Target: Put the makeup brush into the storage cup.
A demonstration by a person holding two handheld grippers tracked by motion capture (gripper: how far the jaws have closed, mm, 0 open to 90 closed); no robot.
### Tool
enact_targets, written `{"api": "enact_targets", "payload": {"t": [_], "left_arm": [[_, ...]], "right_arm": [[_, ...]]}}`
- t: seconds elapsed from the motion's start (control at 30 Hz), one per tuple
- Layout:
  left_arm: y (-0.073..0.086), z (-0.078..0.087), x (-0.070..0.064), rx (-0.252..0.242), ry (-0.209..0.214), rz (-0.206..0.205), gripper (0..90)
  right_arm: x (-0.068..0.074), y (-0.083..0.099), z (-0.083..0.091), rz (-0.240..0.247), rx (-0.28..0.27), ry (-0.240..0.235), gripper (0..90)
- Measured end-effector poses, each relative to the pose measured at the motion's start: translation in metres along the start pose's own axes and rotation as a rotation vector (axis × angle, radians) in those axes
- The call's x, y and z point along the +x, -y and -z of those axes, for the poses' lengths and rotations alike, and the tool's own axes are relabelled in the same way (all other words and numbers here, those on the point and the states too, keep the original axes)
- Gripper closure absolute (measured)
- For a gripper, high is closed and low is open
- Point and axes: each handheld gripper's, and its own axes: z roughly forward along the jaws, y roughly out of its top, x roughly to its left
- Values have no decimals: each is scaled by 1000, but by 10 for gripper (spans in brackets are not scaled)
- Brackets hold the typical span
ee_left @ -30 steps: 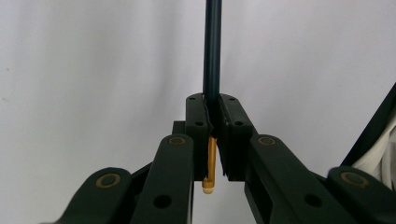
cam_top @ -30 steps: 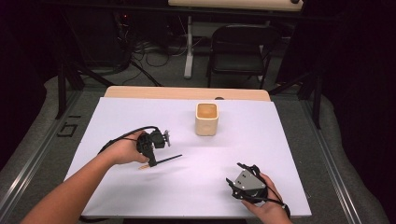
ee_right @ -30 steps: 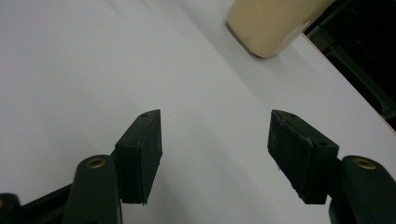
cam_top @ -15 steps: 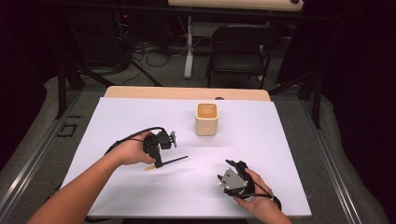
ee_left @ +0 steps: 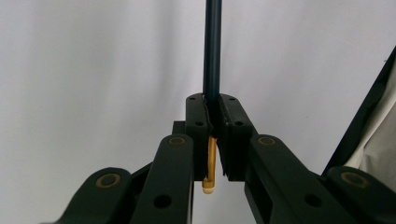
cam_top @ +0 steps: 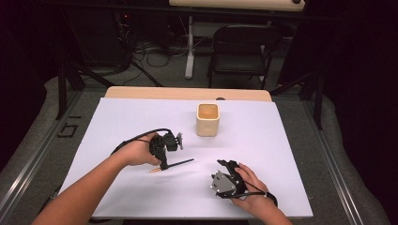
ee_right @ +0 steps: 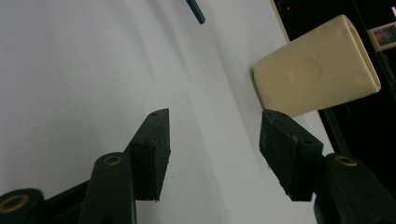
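Note:
A thin dark pencil with a yellowish end is clamped between the jaws of my left gripper, just above the white table left of centre. In the left gripper view the dark shaft runs straight ahead out of the left gripper. My right gripper rests low near the front right, open with nothing between its jaws. In the right gripper view the right gripper points toward a cream square cup, and the pencil's tip shows at the top. The cup stands upright at centre back.
A white sheet covers the table, with a bare wooden strip along the far edge. A black chair and cables lie on the floor beyond. Each gripper trails a black cable.
My left gripper has carried the pencil to the right, toward the table's middle. My right gripper has shifted left and slightly forward, still open.

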Motion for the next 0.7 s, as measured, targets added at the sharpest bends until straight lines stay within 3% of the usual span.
{"api": "enact_targets", "payload": {"t": [0.17, 0.27, 0.5, 0.67, 0.7], "left_arm": [[-5, 1, -2, 2, 4, -9, 839], [-8, 0, -3, 5, 3, -15, 839], [-13, 0, -7, 10, 8, -24, 839], [-16, 1, -8, 10, 10, -29, 839], [-17, 2, -8, 8, 11, -30, 839]], "right_arm": [[5, -6, -3, 45, 11, 6, 433], [7, -8, -5, 44, 8, 2, 436], [10, -16, -10, 92, 12, -10, 478], [13, -24, -12, 163, 2, -1, 519], [14, -28, -13, 199, 7, 10, 535]]}}
